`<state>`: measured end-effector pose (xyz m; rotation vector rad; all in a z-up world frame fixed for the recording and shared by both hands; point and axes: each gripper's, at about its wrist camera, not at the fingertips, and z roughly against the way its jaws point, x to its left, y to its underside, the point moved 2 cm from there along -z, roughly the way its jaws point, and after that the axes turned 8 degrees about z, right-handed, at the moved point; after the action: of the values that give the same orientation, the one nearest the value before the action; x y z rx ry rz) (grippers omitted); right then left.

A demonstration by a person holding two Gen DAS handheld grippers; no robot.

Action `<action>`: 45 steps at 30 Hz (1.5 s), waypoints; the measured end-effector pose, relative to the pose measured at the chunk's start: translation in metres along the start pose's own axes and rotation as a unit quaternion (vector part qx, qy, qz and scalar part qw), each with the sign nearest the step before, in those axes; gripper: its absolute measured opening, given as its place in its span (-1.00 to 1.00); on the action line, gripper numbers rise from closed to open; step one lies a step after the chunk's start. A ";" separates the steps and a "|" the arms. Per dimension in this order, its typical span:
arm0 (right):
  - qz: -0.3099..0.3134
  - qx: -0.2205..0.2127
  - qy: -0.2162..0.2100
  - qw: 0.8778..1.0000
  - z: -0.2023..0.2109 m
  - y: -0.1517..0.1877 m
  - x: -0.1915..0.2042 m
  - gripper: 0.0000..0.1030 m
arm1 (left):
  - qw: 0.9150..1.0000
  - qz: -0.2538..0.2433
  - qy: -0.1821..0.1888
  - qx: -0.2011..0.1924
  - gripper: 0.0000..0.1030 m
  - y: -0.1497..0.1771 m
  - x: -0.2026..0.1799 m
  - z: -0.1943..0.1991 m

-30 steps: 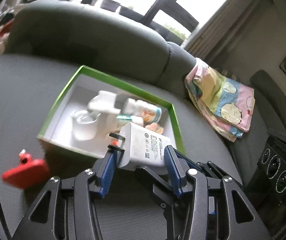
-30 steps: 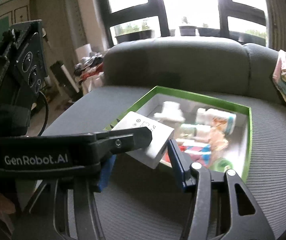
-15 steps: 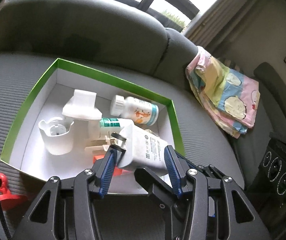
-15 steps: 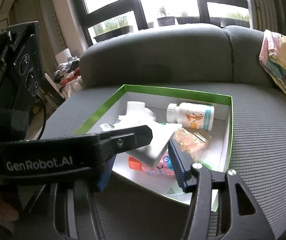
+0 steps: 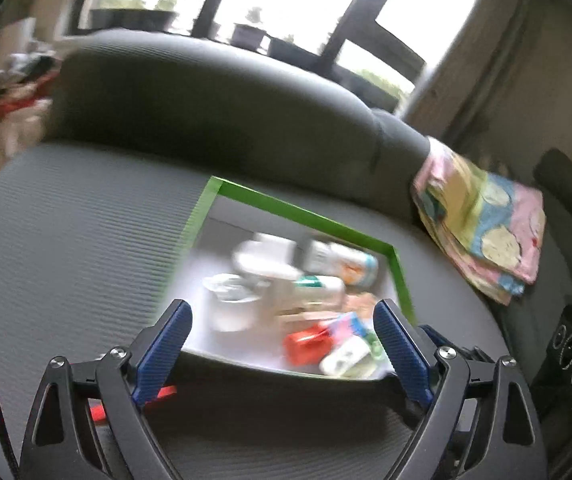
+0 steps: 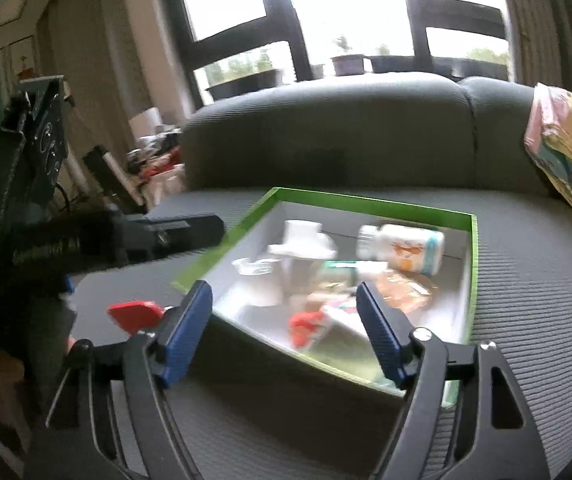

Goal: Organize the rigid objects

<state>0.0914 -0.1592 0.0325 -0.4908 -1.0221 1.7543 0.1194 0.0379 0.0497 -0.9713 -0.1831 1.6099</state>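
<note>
red item (image 6: 133,315): lies on sofa seat (image 6: 526,280), just left of green-rimmed box (image 6: 370,200), outside it
box contents: bottle (image 6: 402,249), white pieces, blurred
left gripper (image 5: 281,344): jaws wide apart, empty
right gripper (image 6: 286,324): jaws spread, empty
next: likely grab red item; approach low, square up, close firmly, lift over rim

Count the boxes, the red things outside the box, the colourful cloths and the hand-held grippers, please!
Boxes: 1, the green box
Red things outside it: 1, the red thing on the sofa
Cloths: 1, the colourful cloth
Grippers: 2, the left hand-held gripper and the right hand-held gripper, both open
Total: 5
</note>
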 end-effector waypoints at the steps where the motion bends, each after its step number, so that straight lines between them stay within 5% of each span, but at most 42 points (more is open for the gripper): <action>1: 0.007 -0.001 -0.014 1.000 0.001 0.001 0.009 0.51 | 1.000 0.007 -0.010 -0.009 0.79 0.001 0.012 0.008; 7: 0.037 0.031 -0.086 0.995 -0.015 0.016 0.058 0.67 | 0.997 0.065 -0.050 -0.007 0.79 0.021 0.083 0.031; 13: 0.068 0.090 -0.113 0.987 -0.061 0.037 0.098 0.66 | 0.990 0.129 0.003 0.060 0.79 0.047 0.127 0.013; 22: 0.064 0.122 -0.128 0.982 -0.117 0.046 0.122 0.62 | 0.995 0.073 0.013 0.067 0.78 0.047 0.117 -0.007; 25: 0.083 0.142 -0.124 0.979 -0.132 0.046 0.131 0.02 | 0.995 0.063 0.015 0.072 0.29 0.047 0.117 -0.014; 28: 0.085 0.148 -0.122 0.978 -0.137 0.048 0.131 -0.10 | 0.996 0.050 -0.004 0.069 0.16 0.049 0.118 -0.017; 35: 0.078 0.128 -0.121 0.981 -0.118 0.043 0.126 -0.21 | 0.999 0.014 -0.017 0.039 -0.04 0.049 0.111 0.005; 45: 0.078 0.043 -0.077 0.993 -0.042 -0.013 0.092 -0.21 | 0.998 -0.060 0.015 -0.009 -0.04 0.016 0.028 0.030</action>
<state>0.0909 -0.0569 0.0314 -0.3952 -1.0317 1.9927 0.0884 0.0689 0.0452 -0.9791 -0.2327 1.4851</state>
